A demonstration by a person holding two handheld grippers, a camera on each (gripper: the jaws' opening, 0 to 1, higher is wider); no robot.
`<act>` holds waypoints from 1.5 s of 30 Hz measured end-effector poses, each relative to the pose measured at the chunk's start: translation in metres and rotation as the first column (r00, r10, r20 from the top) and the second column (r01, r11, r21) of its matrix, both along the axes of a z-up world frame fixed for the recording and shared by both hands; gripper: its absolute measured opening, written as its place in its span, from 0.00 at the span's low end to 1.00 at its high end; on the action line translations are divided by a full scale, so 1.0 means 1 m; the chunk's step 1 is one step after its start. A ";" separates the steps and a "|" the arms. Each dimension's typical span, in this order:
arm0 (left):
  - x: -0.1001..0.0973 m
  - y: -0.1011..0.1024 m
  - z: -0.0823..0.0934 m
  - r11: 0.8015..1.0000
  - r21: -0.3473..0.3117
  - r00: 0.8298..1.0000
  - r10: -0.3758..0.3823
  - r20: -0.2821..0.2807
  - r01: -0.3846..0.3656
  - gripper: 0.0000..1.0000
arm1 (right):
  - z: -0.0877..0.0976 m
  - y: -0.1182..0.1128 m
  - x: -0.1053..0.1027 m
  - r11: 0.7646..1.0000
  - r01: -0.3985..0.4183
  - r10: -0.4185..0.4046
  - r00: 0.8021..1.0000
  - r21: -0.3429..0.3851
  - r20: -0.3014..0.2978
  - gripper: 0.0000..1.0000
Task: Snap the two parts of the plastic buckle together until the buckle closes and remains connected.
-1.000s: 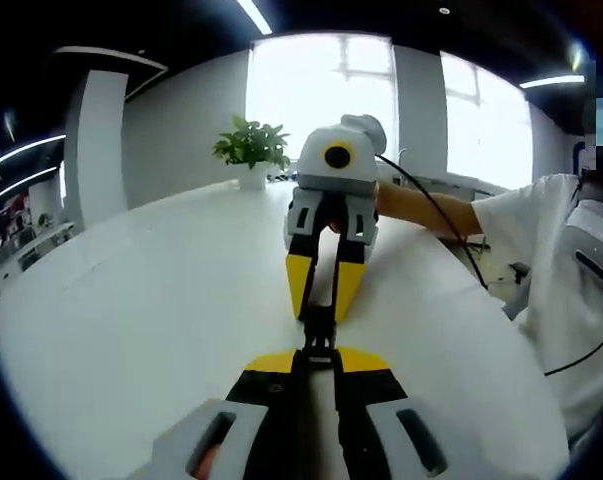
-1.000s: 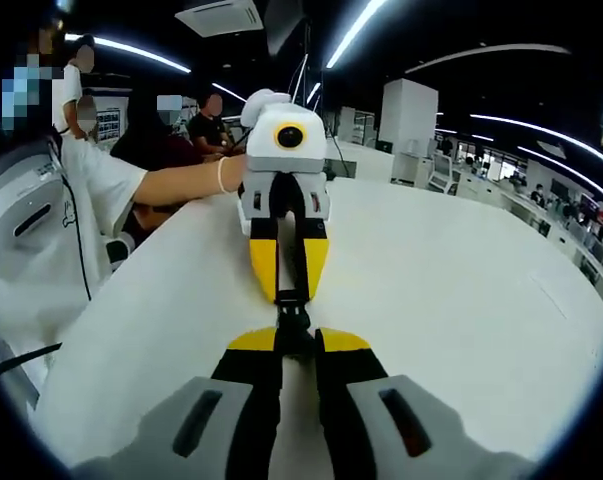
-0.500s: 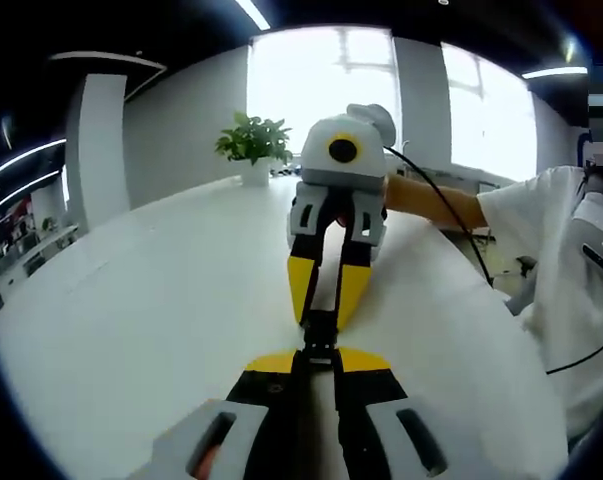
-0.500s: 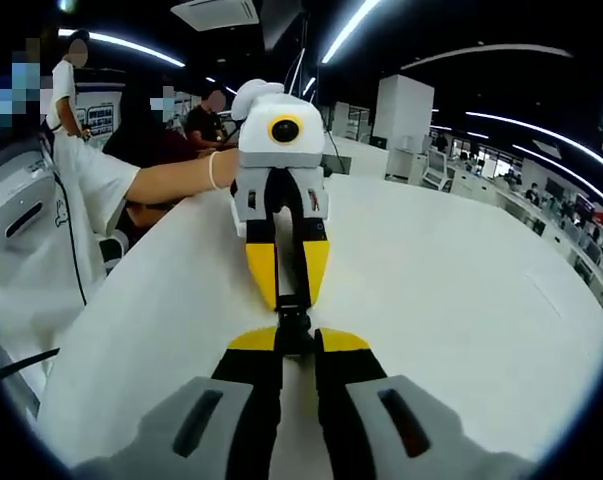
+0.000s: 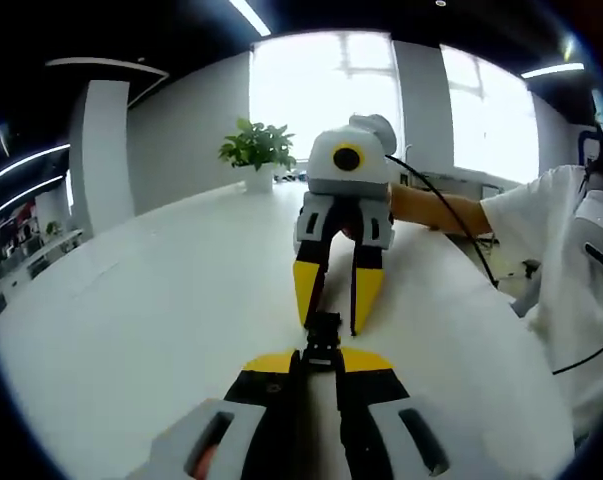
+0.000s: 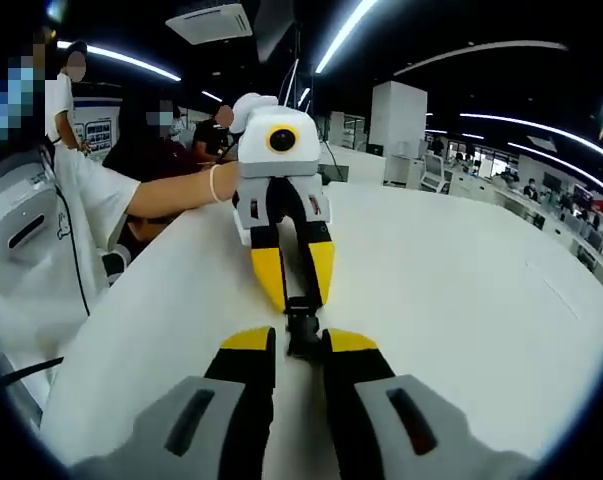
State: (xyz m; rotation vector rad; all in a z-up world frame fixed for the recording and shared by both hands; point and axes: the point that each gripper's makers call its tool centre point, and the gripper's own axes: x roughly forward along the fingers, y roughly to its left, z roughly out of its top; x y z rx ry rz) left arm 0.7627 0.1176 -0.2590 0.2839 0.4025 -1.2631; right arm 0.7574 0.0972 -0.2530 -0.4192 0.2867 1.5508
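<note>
The black plastic buckle (image 5: 323,333) lies low over the white table (image 5: 151,310) and reads as one joined piece; its seam is too small to make out. My left gripper (image 5: 319,358) is shut on its near end. Facing it, my right gripper (image 5: 337,308) stands open, yellow jaws spread to either side of the buckle's far end. In the right gripper view the buckle (image 6: 301,328) sits in the gap of my right gripper (image 6: 301,345) without being pinched, and my left gripper (image 6: 299,296) grips it from the far side.
A potted plant (image 5: 258,150) stands at the table's far edge by the window. A person's forearm (image 5: 431,208) and white sleeve (image 5: 546,250) reach in from the right. Other people (image 6: 196,120) sit beyond the table (image 6: 461,290).
My right gripper's jaws have spread apart and released the buckle. My left gripper stays shut on it. Both views shifted only slightly.
</note>
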 end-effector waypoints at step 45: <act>-0.003 -0.002 0.000 1.000 0.015 0.999 -0.013 -0.049 0.014 0.10 | -0.002 -0.006 0.001 0.998 -0.029 0.027 0.999 -0.047 -0.031 0.09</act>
